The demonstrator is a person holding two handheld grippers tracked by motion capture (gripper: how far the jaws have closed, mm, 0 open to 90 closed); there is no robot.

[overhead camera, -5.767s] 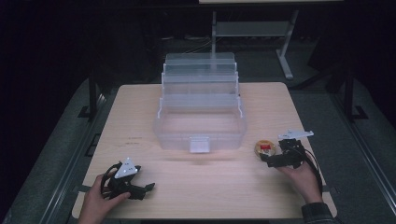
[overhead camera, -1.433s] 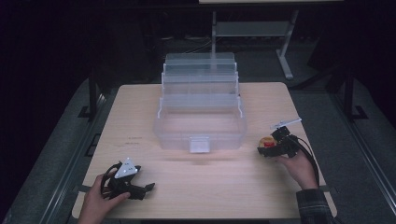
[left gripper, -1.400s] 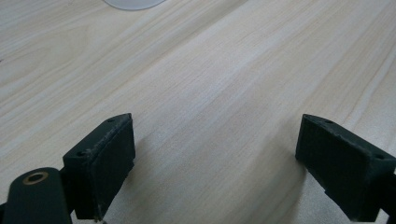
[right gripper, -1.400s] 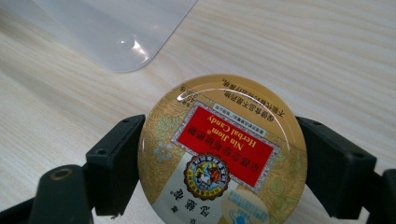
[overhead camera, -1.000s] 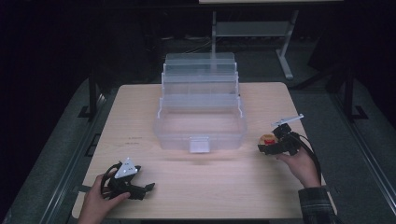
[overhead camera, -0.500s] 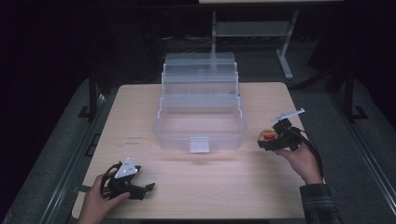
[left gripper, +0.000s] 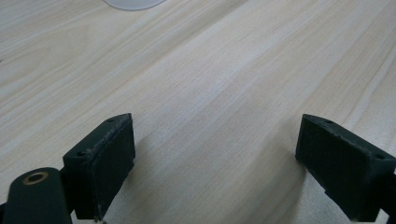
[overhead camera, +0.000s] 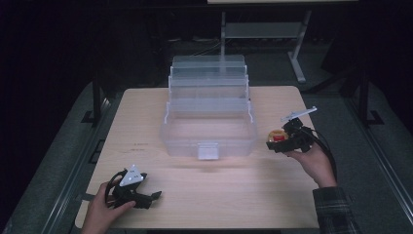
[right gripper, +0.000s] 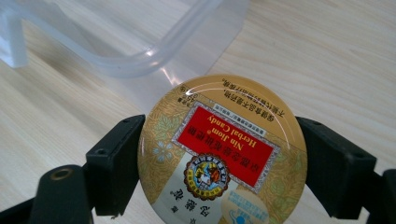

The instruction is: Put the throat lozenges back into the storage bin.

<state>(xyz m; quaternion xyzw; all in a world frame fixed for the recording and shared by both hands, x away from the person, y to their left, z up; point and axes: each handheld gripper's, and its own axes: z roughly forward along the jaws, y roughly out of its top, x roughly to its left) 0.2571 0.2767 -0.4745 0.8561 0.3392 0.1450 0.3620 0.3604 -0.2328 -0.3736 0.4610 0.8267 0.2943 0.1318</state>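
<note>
A round gold candy tin [right gripper: 223,149] with a red label is clamped between the jaws of my right gripper [right gripper: 219,163], held above the table close to the right front corner of a clear plastic tiered box [overhead camera: 209,129]. In the high view the candy tin [overhead camera: 277,136] and right gripper [overhead camera: 285,142] sit at the box's right side. My left gripper [overhead camera: 146,197] rests near the table's front left, open, with bare wood between its pads [left gripper: 105,163].
The clear box's rim [right gripper: 140,58] curves across the top of the right gripper view. A latch tab [overhead camera: 207,150] sticks out of the box's front. The wooden table [overhead camera: 224,195] has a dark metal frame [overhead camera: 97,102] alongside it.
My right gripper closed on the candy tin and has lifted it a little, drifting up and toward the box. The left gripper has stayed put.
</note>
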